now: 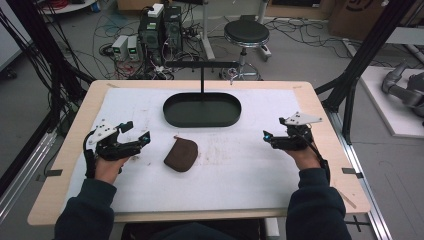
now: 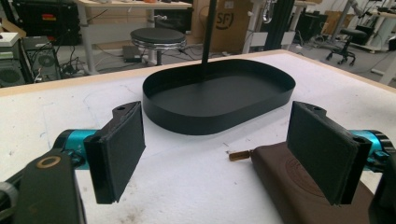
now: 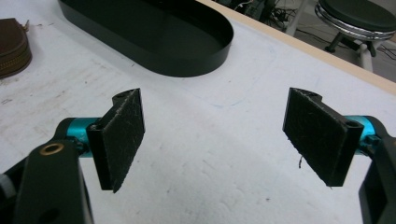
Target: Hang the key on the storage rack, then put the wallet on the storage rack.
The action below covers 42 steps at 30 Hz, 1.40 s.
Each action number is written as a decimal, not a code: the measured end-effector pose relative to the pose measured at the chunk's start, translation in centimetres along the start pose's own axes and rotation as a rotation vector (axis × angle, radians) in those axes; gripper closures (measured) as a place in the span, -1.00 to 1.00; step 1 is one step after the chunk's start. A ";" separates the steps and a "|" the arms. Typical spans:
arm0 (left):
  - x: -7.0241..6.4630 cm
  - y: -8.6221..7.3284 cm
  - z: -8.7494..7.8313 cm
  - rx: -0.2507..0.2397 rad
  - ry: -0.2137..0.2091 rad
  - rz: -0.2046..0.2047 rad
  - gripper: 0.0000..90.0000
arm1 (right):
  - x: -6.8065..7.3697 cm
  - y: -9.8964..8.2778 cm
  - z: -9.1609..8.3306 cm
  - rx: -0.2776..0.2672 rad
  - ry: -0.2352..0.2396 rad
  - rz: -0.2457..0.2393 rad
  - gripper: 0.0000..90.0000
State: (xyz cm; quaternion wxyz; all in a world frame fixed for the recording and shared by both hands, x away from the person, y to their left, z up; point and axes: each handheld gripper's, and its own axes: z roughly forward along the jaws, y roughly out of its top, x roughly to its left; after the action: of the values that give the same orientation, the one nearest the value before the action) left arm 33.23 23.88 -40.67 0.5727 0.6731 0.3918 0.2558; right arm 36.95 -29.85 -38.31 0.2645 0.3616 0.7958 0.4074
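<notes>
- The pouch [image 1: 181, 154], brown leather, lies flat on the white mat [image 1: 240, 180] that covers the tabletop [image 1: 330, 130], near the middle and just in front of the tray [image 1: 202, 109].
- The tray is a black oval with a low wall; a thin black post [image 1: 202, 80] rises from it.
- The left claw [image 1: 136, 134] sits at the left of the mat, just beside the pouch and apart from it. Its jaws stand wide and hold nothing.
- In the left gripper view the pouch [image 2: 299, 191] lies low at the right, partly behind the right pad [image 2: 322, 151], with its small brass zip pull [image 2: 239, 155] pointing toward the gap. The pad does not press on it.
- In that view the tray [image 2: 219, 100] lies straight ahead, beyond the jaws.
- The right claw [image 1: 272, 137] is at the right of the mat, well apart from the pouch. Its jaws are spread wide with only bare mat between them.
- In the right gripper view the tray [image 3: 154, 32] is up and left of the jaws, and the pouch [image 3: 13, 46] shows at the far left edge.
</notes>
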 end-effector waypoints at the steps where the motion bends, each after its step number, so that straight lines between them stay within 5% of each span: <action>1: -0.1 0.0 0.0 0.002 -0.007 0.000 -0.57 | 0.2 -0.2 0.1 -0.002 0.002 -0.005 -0.53; 19: -1.6 -0.7 1.0 0.070 -0.088 -0.004 -0.57 | 0.0 -0.4 -0.2 -0.025 -0.023 -0.009 -0.53; 27: -3.5 -1.5 2.0 0.121 -0.115 -0.019 -0.57 | 0.2 -0.8 -0.5 -0.032 -0.010 -0.008 -0.53; 33: -5.0 -2.6 3.4 0.225 -0.153 -0.046 -0.57 | 0.2 -0.9 -0.5 -0.026 -0.007 -0.009 -0.53; 42: -5.5 -3.8 5.0 0.381 -0.138 -0.087 -0.57 | 0.3 -0.9 -0.1 -0.014 0.004 -0.009 -0.53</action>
State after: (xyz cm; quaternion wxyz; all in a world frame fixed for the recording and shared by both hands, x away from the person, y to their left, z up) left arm 33.23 16.62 -44.89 0.4710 0.7676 0.4217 0.1056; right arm 36.39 -30.02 -39.09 0.2673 0.3555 0.7950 0.4125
